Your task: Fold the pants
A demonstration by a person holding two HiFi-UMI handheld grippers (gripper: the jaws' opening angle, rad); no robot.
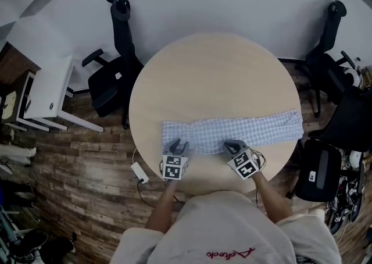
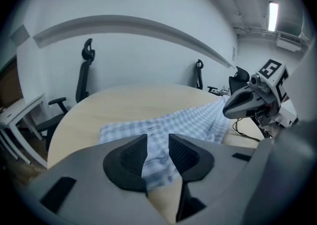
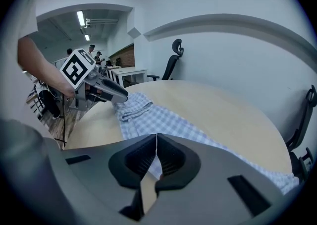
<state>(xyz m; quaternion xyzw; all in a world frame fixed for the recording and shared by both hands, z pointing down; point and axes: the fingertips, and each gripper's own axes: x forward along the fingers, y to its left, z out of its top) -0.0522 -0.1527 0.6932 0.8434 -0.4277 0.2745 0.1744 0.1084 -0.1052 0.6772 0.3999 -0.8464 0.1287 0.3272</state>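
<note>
Pants lay flat in a long strip across the near side of the round table. The left gripper sat at their left end, jaws apart astride the checked cloth, not pressing it. The right gripper rested at the near hem, jaws closed together; whether they pinched cloth was unclear.

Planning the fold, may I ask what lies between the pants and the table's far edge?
Nothing: head view shows bare table beyond the pants.
</note>
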